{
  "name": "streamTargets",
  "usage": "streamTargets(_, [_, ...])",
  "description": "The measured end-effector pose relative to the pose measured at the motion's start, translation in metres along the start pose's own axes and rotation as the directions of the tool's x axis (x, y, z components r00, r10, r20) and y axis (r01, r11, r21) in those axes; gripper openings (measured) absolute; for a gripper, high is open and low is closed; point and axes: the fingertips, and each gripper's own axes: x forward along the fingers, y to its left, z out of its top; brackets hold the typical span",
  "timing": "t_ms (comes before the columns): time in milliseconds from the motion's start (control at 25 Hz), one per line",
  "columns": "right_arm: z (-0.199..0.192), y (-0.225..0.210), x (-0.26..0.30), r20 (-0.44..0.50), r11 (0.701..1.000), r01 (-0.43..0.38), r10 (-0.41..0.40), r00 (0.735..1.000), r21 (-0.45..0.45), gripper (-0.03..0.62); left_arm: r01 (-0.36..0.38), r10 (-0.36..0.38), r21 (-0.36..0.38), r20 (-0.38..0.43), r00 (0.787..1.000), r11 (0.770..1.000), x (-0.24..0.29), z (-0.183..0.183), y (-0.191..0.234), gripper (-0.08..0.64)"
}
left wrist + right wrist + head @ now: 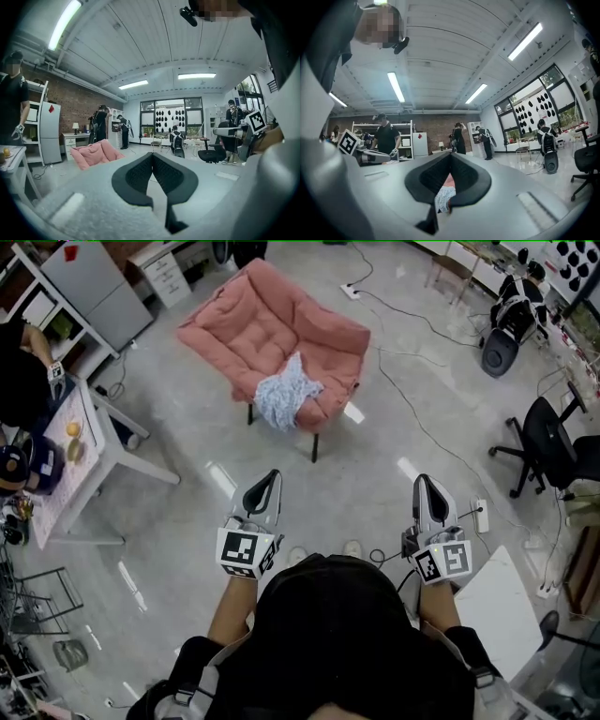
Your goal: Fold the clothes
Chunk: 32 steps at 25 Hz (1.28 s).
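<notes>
Well short of the pink chair point(246, 320) where the crumpled garment point(286, 397) lies, I hold left gripper point(270, 480) and right gripper point(424, 486) level, jaws pressed together on nothing, presumably because no cloth is within reach.

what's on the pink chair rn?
One crumpled blue-and-white garment lies on the pink chair, at the seat's front edge and partly hanging over it. The rest of the cushion shows bare. Anything beneath the garment is covered.
</notes>
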Motion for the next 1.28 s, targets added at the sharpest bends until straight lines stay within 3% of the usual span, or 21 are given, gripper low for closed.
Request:
streamTargets(40, [0.001, 0.004, 0.000, 0.003, 1.000, -0.012, 0.012, 1.000, -0.003, 0.003, 0.009, -0.009, -0.006, -0.004, 1.000, 1.000, -0.001, -0.001, -0.002, 0.000])
streamTargets(120, [0.001, 0.012, 0.000, -0.003, 0.999, -0.042, 0.042, 0.999, -0.023, 0.026, 0.032, -0.032, -0.015, -0.011, 0.999, 0.999, -0.002, -0.001, -0.008, 0.091])
streamTargets(200, [0.002, 0.023, 0.002, -0.008, 0.995, -0.085, 0.085, 0.996, -0.042, 0.157, 0.045, -0.045, -0.022, 0.004, 0.999, 0.999, -0.003, 0.002, -0.012, 0.204])
streamTargets(280, [0.003, 0.030, 0.005, 0.001, 0.994, -0.107, 0.107, 0.994, -0.035, 0.333, 0.040, -0.039, -0.033, 0.038, 0.999, 0.999, -0.005, 0.007, -0.013, 0.357])
streamTargets(360, [0.006, 0.032, 0.006, 0.013, 0.995, -0.097, 0.097, 0.995, -0.007, 0.408, 0.029, -0.026, -0.044, 0.064, 0.998, 0.999, -0.009, 0.009, -0.010, 0.422])
streamTargets(800, [0.002, 0.038, 0.015, -0.001, 0.999, -0.035, 0.035, 0.999, 0.010, 0.413, -0.019, 0.025, -0.083, 0.079, 0.997, 0.996, -0.030, 0.004, 0.032, 0.431])
streamTargets(1040, [0.007, 0.075, 0.034, 0.025, 0.999, -0.042, 0.042, 0.999, -0.015, 0.413, -0.016, 0.025, -0.091, 0.102, 0.994, 0.996, -0.046, 0.005, 0.064, 0.442])
streamTargets(1280, [0.010, 0.104, 0.040, 0.053, 0.999, 0.019, -0.018, 0.998, -0.026, 0.414, 0.012, -0.003, -0.089, 0.104, 0.995, 0.996, -0.059, 0.006, 0.092, 0.442])
